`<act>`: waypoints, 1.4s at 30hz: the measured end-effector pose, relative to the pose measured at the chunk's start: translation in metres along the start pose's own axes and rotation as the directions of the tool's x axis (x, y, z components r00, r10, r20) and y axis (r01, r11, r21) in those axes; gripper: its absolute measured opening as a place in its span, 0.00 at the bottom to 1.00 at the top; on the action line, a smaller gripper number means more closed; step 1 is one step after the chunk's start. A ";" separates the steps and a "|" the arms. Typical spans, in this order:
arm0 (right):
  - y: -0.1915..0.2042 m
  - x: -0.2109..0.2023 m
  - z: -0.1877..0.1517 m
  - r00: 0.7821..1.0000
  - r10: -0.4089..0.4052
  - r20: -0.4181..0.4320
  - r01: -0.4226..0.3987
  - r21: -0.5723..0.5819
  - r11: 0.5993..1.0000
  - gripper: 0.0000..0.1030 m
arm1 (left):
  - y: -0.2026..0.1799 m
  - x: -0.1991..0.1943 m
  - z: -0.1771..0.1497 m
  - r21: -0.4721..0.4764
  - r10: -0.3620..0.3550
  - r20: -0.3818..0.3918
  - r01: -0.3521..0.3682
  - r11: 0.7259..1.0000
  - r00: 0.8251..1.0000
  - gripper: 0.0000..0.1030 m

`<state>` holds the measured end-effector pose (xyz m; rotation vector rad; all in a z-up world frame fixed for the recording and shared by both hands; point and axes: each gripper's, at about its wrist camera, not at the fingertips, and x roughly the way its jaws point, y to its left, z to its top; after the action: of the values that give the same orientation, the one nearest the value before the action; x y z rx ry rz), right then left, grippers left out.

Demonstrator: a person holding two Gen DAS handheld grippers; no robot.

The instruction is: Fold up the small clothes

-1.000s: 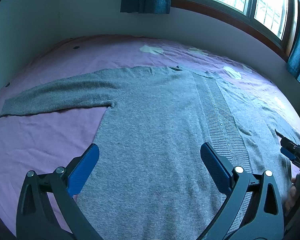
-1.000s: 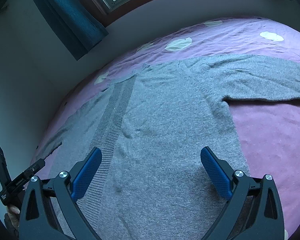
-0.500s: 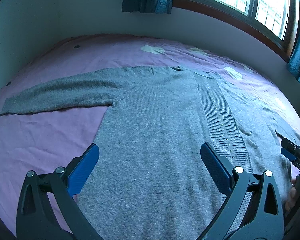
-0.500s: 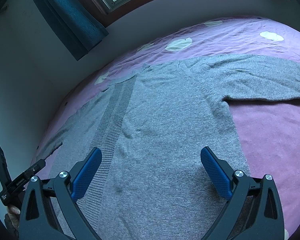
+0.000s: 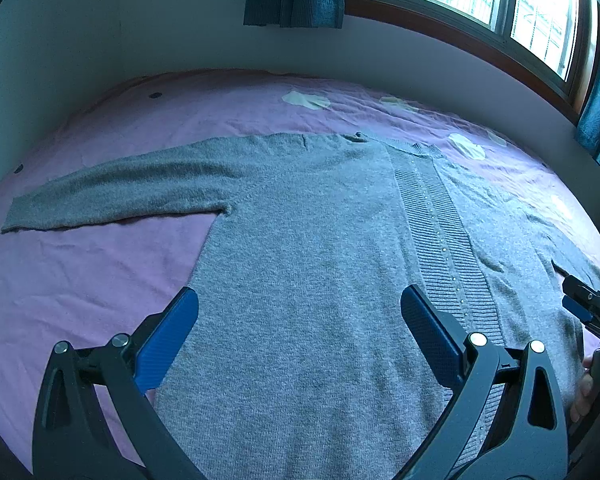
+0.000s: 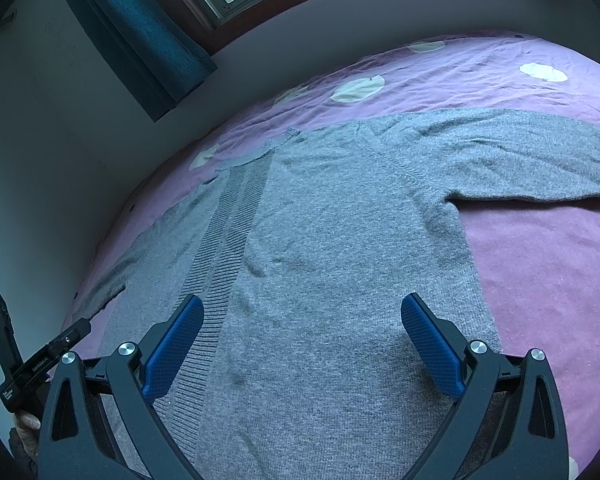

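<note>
a bed [image 5: 100,280] with a purple sheet [image 6: 540,264], slightly creased, printed with pale blotches and a few dark dots, carries everything. directly on it lies a grey cardigan [image 5: 320,240], spread flat with its ribbed button band up. one sleeve [image 5: 120,192] stretches straight out sideways on the sheet; the other sleeve [image 6: 520,152] does the same on the opposite side.

Grey sweater [image 6: 340,248] flat on purple bedsheet [image 6: 548,272] (right gripper [image 6: 302,332] agape above)
</note>
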<state>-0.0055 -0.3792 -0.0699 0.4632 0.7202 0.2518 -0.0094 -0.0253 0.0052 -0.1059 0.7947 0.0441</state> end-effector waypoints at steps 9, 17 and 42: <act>-0.003 -0.007 0.006 1.000 -0.011 0.018 0.011 0.003 1.000 0.95 | 0.002 -0.002 0.003 0.000 -0.007 0.011 0.007 1.000 1.000 0.98; -0.055 -0.037 0.035 0.996 -0.035 0.087 0.023 0.136 0.990 0.95 | 0.012 0.005 0.004 -0.046 -0.031 -0.019 0.030 0.998 0.999 0.98; -0.331 -0.163 0.020 0.905 -0.343 0.250 0.034 0.763 0.646 0.73 | 0.031 0.029 -0.002 -0.060 -0.018 -0.053 0.015 0.998 0.998 0.98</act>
<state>-0.0895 -0.7345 -0.1248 1.1890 0.4550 -0.3711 0.0072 0.0054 -0.0190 -0.1704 0.8460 0.0490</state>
